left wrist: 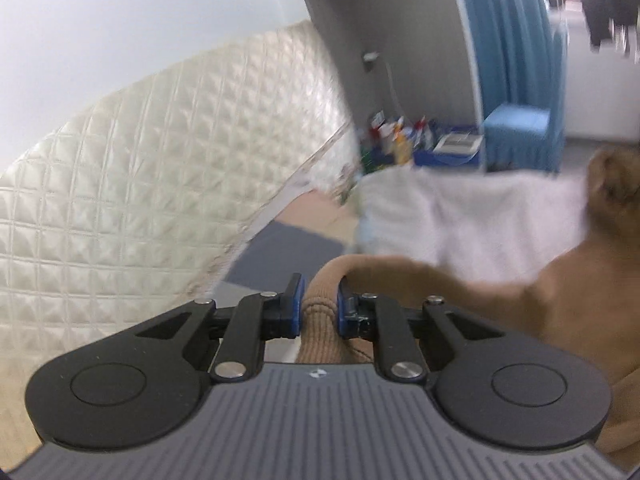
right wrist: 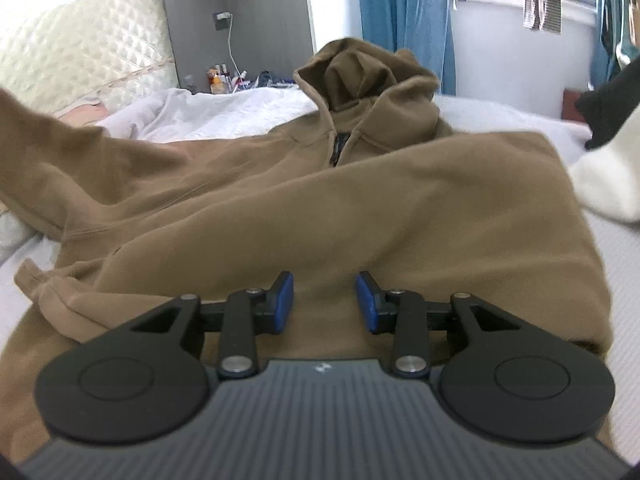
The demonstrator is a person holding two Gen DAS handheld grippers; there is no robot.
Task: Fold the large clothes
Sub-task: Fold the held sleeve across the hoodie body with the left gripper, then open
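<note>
While left claw point(left wrist: 319, 306) clamps hoodie cuff point(left wrist: 320, 316), right claw point(right wrist: 325, 304) spread above hoodie point(right wrist: 320, 208).

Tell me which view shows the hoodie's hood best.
The right wrist view: the hood sits sharp and whole at the top of the spread hoodie, its opening visible. The left wrist view shows only a blurred brown edge of it at far right.
</note>
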